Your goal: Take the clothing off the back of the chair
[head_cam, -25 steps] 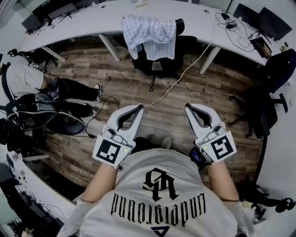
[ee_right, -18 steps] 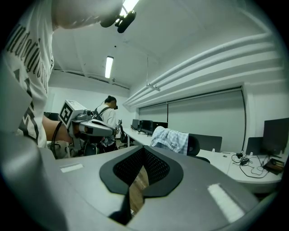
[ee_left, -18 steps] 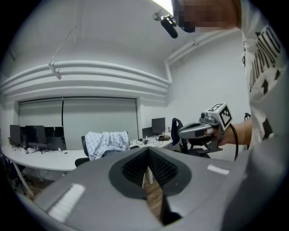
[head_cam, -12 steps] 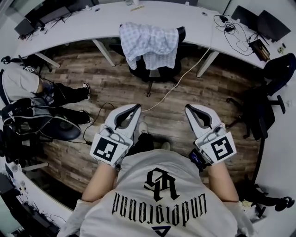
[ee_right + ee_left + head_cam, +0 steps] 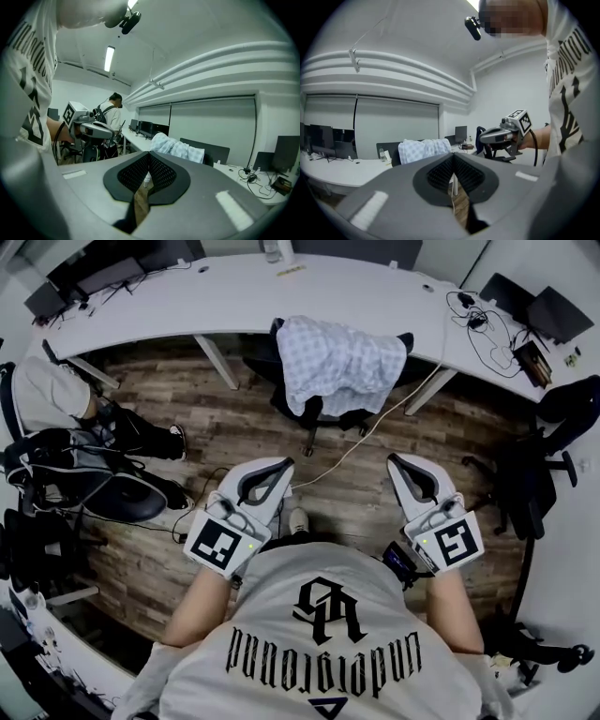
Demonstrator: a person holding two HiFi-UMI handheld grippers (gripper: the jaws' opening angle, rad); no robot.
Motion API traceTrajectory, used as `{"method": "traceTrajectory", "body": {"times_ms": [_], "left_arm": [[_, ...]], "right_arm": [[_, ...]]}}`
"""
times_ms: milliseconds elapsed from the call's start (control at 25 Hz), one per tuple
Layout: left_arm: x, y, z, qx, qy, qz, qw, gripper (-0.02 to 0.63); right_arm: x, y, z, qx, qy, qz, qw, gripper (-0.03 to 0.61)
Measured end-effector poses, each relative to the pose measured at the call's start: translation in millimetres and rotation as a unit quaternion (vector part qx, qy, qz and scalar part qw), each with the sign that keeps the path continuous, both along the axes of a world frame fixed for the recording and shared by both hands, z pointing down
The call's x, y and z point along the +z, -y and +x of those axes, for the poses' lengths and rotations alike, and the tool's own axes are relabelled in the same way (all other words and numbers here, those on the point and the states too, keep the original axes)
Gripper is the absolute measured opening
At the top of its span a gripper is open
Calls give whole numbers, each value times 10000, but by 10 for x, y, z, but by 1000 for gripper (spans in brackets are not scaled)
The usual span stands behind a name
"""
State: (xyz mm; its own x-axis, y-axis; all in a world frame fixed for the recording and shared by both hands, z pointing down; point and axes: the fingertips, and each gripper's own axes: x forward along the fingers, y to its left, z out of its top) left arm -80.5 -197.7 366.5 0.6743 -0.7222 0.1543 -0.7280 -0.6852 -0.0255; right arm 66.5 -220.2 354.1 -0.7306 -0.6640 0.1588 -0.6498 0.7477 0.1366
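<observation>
A pale checked shirt (image 5: 342,362) hangs over the back of a black office chair (image 5: 305,411) that stands by the long white desk (image 5: 225,296). The shirt also shows in the left gripper view (image 5: 423,149) and in the right gripper view (image 5: 177,149). My left gripper (image 5: 281,468) is held out in front of me, shut and empty, well short of the chair. At the same distance on the other side, my right gripper (image 5: 396,463) is shut with nothing in it. Each gripper shows in the other's view, the right gripper (image 5: 482,137) and the left gripper (image 5: 110,135).
A white cable (image 5: 361,432) runs from the desk across the wooden floor between chair and grippers. A seated person (image 5: 56,399) and a black bag (image 5: 89,474) are at the left. Another black chair (image 5: 534,465) stands at the right, with monitors (image 5: 539,301) and cables on the desk corner.
The chair with the shirt now sits lower and further right in the head view. Both grippers stay shut and level in front of me.
</observation>
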Motion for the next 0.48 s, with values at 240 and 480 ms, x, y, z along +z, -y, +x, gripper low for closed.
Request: {"method": "traceTrajectory", "body": {"times_ms": [240, 480], "left_arm": [[-90, 332, -333, 228, 45, 115, 9997, 51], [-109, 583, -405, 374, 161, 229, 9989, 51]], "right_arm": [[-121, 260, -344, 192, -66, 202, 9996, 8], [-88, 423, -446, 342, -148, 156, 9992, 8]]}}
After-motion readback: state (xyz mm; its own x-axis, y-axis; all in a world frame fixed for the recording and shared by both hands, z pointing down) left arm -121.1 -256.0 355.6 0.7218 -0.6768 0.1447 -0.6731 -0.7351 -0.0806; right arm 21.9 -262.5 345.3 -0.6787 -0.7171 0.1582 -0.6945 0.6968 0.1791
